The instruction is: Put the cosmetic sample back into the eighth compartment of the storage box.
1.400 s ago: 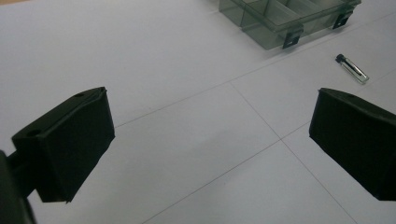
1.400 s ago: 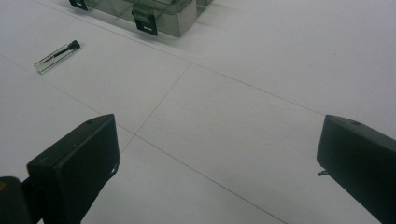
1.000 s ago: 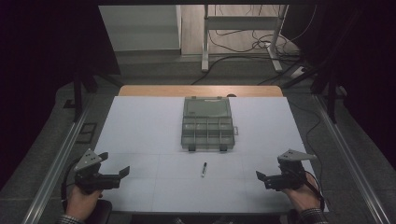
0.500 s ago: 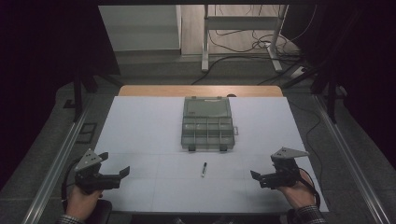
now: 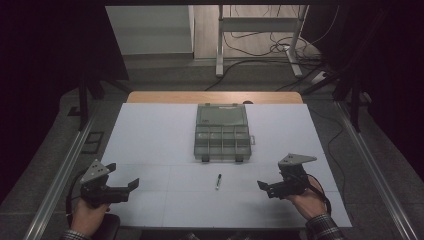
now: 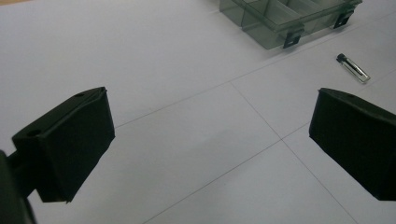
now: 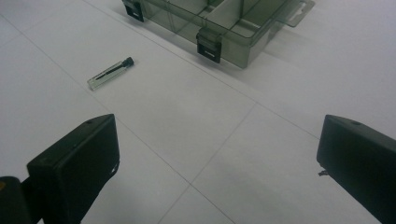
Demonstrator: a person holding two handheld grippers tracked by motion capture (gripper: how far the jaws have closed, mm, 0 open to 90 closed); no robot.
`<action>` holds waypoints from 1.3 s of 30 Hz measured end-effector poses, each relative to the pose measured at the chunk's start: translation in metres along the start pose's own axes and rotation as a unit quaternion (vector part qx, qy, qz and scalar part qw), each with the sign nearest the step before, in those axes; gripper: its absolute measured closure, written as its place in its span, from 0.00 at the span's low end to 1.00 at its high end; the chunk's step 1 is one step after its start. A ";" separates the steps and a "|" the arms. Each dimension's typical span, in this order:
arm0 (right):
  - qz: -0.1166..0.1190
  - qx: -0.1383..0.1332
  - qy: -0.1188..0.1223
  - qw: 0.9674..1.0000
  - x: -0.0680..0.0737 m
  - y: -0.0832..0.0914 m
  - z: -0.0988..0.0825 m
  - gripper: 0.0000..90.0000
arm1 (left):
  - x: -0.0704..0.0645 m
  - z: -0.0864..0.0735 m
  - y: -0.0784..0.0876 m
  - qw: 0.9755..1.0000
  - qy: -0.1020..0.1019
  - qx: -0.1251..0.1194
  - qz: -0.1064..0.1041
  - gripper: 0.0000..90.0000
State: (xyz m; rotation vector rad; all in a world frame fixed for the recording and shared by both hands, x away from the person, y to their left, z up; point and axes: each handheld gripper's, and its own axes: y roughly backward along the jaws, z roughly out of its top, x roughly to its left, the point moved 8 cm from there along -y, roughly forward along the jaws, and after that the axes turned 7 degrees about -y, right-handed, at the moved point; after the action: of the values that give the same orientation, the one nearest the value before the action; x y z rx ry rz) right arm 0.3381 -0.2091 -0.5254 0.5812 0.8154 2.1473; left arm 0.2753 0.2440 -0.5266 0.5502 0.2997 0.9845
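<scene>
A small vial (image 5: pixel 218 181) lies on the white counter (image 5: pixel 150 135), just at 6 o'clock of the compartment box (image 5: pixel 222 138). Left tongs (image 5: pixel 131 186) and right tongs (image 5: pixel 263 187) (both jaws spread, nothing held) flank it at 9 and 3 o'clock.

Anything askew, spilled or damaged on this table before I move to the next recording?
Nothing looks damaged or spilled. The one loose item is a small vial lying on its side on the table, apart from the open compartment box. Both grippers are open and empty.

Vial (image 5: pixel 218 181) lies just before the compartment box (image 5: pixel 222 136).
</scene>
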 end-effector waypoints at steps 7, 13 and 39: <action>0.006 -0.002 0.000 1.000 0.004 -0.007 0.008 0.00 | 0.000 0.000 0.000 1.000 0.001 0.000 0.000 0.01; 0.011 0.007 0.004 1.000 0.008 -0.013 0.011 0.00 | 0.000 0.000 0.000 1.000 -0.001 0.001 0.000 0.01; 0.031 0.023 0.008 0.999 0.023 -0.038 0.030 0.00 | 0.000 0.000 0.000 1.000 0.001 -0.001 0.000 0.01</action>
State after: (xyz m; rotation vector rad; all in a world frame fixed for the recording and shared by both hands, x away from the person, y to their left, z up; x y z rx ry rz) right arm 0.3609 -0.1610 -0.5281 0.6205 0.8675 2.1977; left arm 0.2752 0.2444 -0.5264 0.5475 0.3006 0.9860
